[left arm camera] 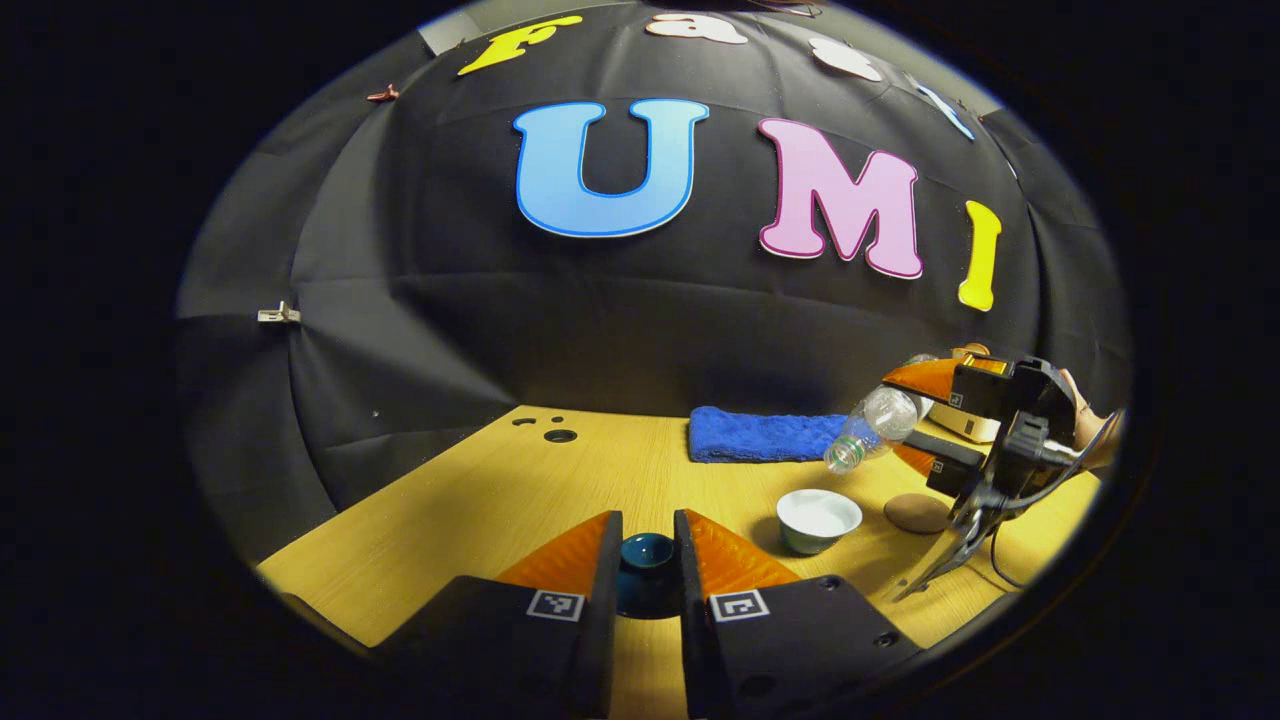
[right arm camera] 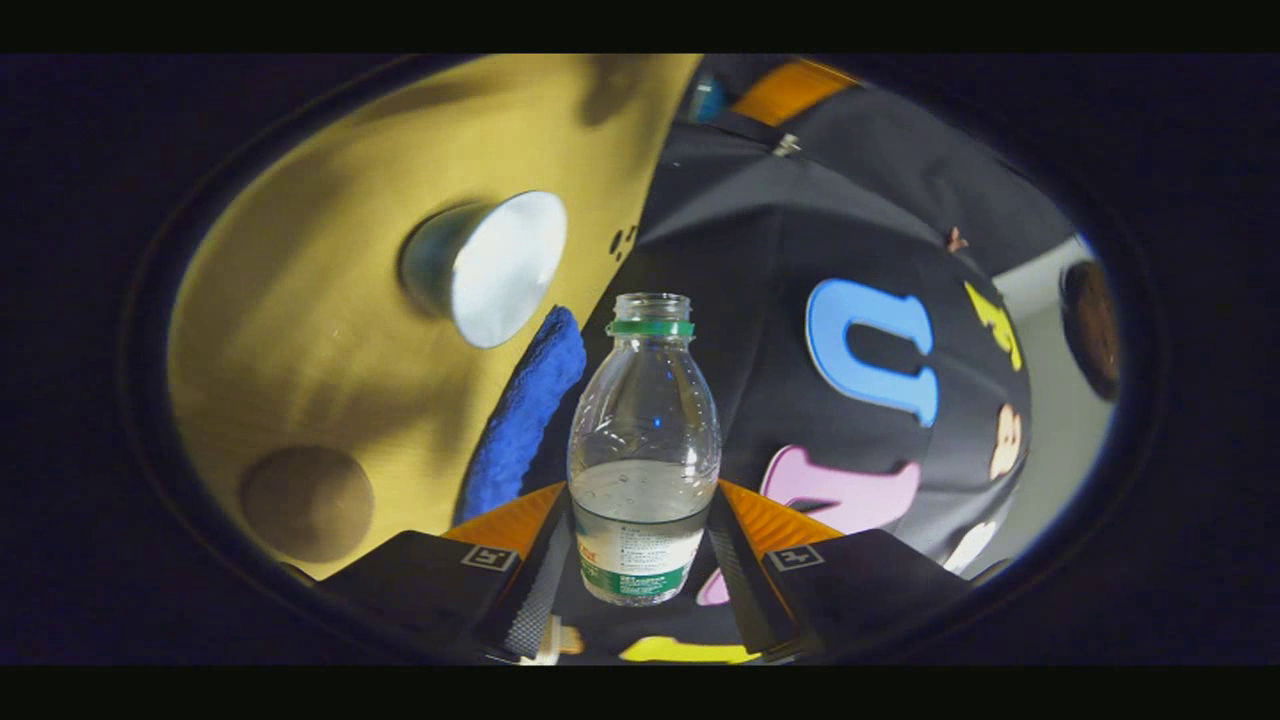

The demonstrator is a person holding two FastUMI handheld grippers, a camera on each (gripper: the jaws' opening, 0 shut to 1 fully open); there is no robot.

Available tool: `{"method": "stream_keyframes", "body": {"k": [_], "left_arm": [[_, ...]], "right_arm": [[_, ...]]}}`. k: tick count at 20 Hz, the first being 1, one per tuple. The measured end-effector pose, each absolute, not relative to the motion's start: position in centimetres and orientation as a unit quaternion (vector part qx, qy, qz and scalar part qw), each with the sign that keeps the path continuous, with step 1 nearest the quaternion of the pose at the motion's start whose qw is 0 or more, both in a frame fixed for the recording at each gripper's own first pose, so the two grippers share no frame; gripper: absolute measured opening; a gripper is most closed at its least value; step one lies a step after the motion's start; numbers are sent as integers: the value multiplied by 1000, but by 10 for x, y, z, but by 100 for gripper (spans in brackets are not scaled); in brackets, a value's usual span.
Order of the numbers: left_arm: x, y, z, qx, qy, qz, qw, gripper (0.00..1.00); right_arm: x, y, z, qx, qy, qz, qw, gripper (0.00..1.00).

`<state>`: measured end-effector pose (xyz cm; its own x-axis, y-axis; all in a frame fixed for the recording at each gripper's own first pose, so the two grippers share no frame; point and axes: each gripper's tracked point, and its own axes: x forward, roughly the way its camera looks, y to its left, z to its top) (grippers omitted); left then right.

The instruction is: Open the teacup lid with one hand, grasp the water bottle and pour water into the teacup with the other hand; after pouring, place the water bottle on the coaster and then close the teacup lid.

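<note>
Left claw (left arm camera: 647,560) clamped on dark teal ceramic teacup lid (left arm camera: 646,552), held low over light wooden table (left arm camera: 470,500). Right claw (right arm camera: 645,545) clamped on clear plastic water bottle (right arm camera: 644,450) with green neck ring, uncapped, some water inside, tilted mouth-down. In left gripper view the bottle mouth hangs just above the open white-lined teacup (left arm camera: 819,518) at 3 o'clock of the lid. Round brown coaster (left arm camera: 917,513) just beside the cup; blue folded towel (left arm camera: 765,436) behind.

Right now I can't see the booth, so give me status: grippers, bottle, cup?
Left gripper shut on teacup lid, held off the cup. Right gripper shut on water bottle, tipped, mouth above open teacup. Coaster free beside cup.
</note>
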<state>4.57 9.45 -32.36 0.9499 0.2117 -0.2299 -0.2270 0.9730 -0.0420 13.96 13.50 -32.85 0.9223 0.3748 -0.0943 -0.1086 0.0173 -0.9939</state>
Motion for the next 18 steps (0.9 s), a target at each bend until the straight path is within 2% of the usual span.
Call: {"method": "stream_keyframes", "body": {"k": [5,9,10,11,12,13,14,16,17,18], "left_arm": [[54,91,-320,-35,109,113,987,31],[62,87,-317,-32,108,114,987,31],[63,85,-317,-34,107,113,987,36],[65,83,-318,-35,108,111,987,31],[67,81,-318,-33,110,110,987,36],[68,78,-320,-31,112,108,987,31],[70,75,-320,-29,113,105,988,31],[73,68,-320,-28,114,96,988,31],[75,64,-318,-29,114,91,989,36],[77,61,-317,-28,114,86,989,31]], "right_arm": [[132,129,-338,-546,-19,179,818,75],[127,129,-332,-426,24,183,886,75],[129,129,-324,-392,33,181,901,75],[130,128,-318,-351,43,177,919,74],[130,129,-314,-300,53,174,936,76],[128,131,-310,-245,62,177,951,76],[127,132,-307,-193,69,179,962,76],[127,126,-303,-122,74,178,974,76],[130,126,-303,-98,75,175,977,76],[126,124,-302,-78,76,174,979,76]]}}
